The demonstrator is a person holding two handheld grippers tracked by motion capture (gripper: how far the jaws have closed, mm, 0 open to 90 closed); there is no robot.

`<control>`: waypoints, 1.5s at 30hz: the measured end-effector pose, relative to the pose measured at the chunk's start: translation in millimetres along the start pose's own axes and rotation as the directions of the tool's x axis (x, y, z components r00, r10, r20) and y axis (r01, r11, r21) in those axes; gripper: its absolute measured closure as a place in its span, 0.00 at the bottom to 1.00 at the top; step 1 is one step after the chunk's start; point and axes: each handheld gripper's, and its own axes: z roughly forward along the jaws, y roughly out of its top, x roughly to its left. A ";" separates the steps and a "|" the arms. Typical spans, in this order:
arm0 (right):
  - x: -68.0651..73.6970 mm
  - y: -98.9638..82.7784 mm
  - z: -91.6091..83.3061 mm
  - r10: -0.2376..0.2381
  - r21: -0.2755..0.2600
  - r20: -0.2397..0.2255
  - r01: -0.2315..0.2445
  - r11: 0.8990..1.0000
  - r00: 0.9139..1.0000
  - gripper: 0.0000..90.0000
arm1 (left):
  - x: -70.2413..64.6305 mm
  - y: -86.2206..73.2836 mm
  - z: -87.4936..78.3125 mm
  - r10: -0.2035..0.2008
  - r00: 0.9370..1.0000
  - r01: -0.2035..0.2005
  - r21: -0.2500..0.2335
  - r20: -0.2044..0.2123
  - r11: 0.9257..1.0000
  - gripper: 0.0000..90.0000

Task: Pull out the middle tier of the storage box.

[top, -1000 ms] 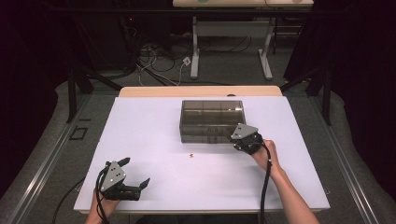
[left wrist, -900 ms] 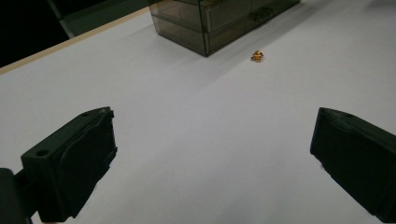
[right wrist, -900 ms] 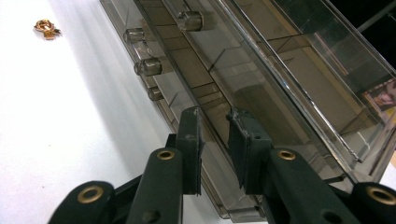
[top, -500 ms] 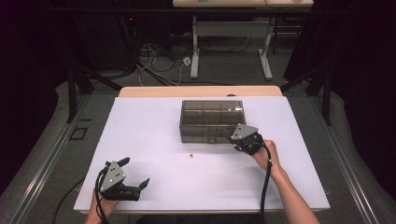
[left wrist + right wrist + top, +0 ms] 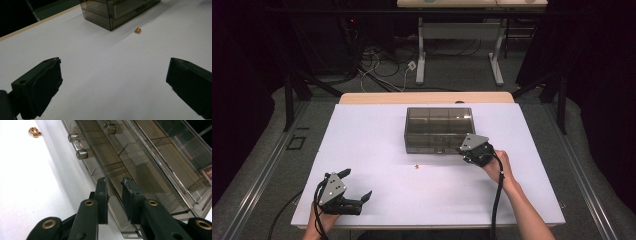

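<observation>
Right gripper [image 5: 115, 192] fingers nearly together, gripping nothing, at drawer box [image 5: 439, 129] front, 4 o'clock corner. Left gripper [image 5: 354, 185] fingers spread, idle. Next, probably: pinch a knob [image 5: 81, 154].

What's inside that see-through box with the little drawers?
The smoky clear drawer box shows dividers and compartments that look bare. The right gripper hides part of its front, so that bit can't be checked.

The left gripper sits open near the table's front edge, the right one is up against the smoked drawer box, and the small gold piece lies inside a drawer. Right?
Not quite: the small gold piece lies on the white table, in front of the drawer box, as the high view shows. The rest holds.
</observation>
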 end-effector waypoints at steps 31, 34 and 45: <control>3.4 -0.6 -5.4 -0.023 0.017 -0.030 0.023 1.000 0.999 0.85 | -0.9 -0.4 1.3 -0.009 1.000 0.009 0.001 0.007 1.000 0.00; 3.5 -0.6 -5.7 -0.021 0.016 -0.034 0.021 1.000 0.999 0.85 | -0.7 -0.5 1.3 -0.009 1.000 0.009 0.001 0.006 1.000 0.00; 5.2 -0.6 -8.3 -0.029 0.021 -0.048 0.030 0.999 0.998 0.85 | 0.2 -0.1 1.2 0.003 1.000 -0.003 0.009 0.006 1.000 0.00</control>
